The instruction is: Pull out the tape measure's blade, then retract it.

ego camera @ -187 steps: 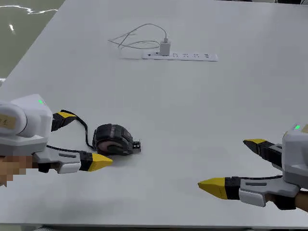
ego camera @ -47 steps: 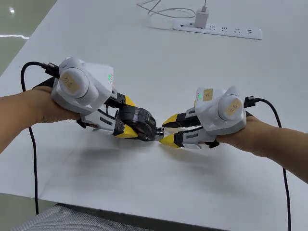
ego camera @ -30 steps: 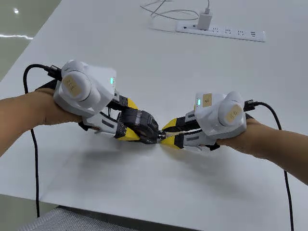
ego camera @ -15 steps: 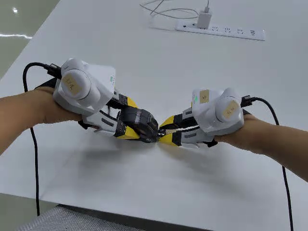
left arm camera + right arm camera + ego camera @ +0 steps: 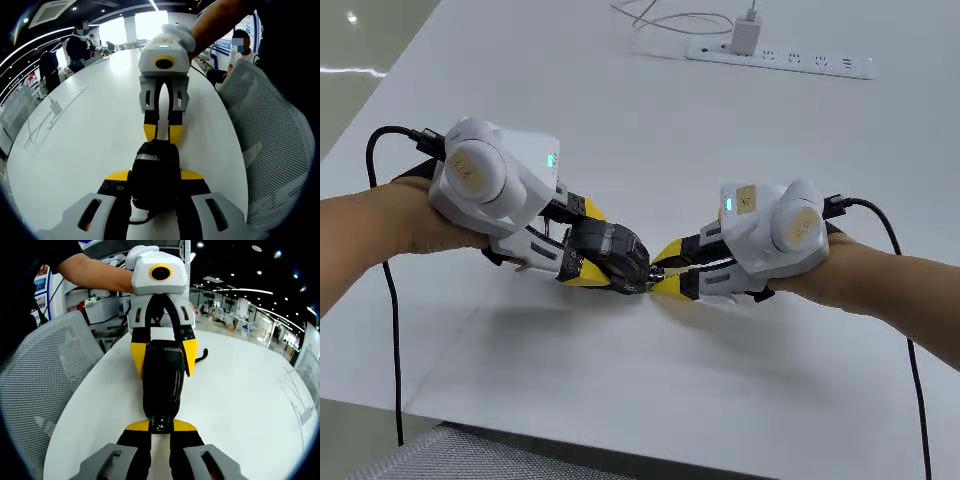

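Note:
A black tape measure (image 5: 612, 256) is held just above the white table (image 5: 620, 120), with my left gripper (image 5: 588, 246) shut on its case. In the left gripper view the case (image 5: 155, 172) sits squeezed between the yellow fingertips (image 5: 118, 175). My right gripper (image 5: 665, 271) meets it nose to nose from the right and is shut on the blade's end hook (image 5: 161, 424) at the case's mouth. The right gripper view has the case (image 5: 162, 375) straight ahead, with the left gripper (image 5: 163, 359) clamped round it. No length of blade is visible between case and hook.
A white power strip (image 5: 790, 62) with a charger (image 5: 747, 35) and looped cable lies at the far side. Black cords trail from both grippers. The table's near edge runs close below. A grey mesh chair (image 5: 270, 145) stands beside the table.
About six seconds ago the tape measure lay on the table with both grippers open and apart. Since then the left took the case and the right closed on the hook; hardly any motion lately.

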Available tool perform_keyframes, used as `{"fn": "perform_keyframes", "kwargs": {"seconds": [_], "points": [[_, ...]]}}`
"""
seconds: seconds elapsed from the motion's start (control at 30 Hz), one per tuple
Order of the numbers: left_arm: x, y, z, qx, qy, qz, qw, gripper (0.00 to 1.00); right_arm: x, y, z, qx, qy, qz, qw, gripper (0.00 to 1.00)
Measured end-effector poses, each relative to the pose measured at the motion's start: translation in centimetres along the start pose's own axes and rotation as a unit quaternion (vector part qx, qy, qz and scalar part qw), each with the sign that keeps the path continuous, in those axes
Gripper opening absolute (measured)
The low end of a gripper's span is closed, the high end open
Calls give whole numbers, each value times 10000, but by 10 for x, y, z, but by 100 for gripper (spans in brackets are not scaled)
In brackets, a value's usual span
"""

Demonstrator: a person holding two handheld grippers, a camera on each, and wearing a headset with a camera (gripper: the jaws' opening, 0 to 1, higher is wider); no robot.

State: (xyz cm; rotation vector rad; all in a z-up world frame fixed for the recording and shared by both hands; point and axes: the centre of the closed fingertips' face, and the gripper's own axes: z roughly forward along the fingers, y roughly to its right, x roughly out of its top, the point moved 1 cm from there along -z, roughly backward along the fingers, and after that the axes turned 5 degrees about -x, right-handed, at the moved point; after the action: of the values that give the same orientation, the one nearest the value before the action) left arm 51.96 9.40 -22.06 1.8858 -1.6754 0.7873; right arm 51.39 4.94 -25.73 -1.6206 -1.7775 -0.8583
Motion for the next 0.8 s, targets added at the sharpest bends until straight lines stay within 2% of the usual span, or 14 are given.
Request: {"fn": "perform_keyframes", "kwargs": {"seconds": [0.8], "points": [[0,0,-1,-48,-33,83,9999,27,-2,-1,-2,51,-58,-118,9999,8]]}}
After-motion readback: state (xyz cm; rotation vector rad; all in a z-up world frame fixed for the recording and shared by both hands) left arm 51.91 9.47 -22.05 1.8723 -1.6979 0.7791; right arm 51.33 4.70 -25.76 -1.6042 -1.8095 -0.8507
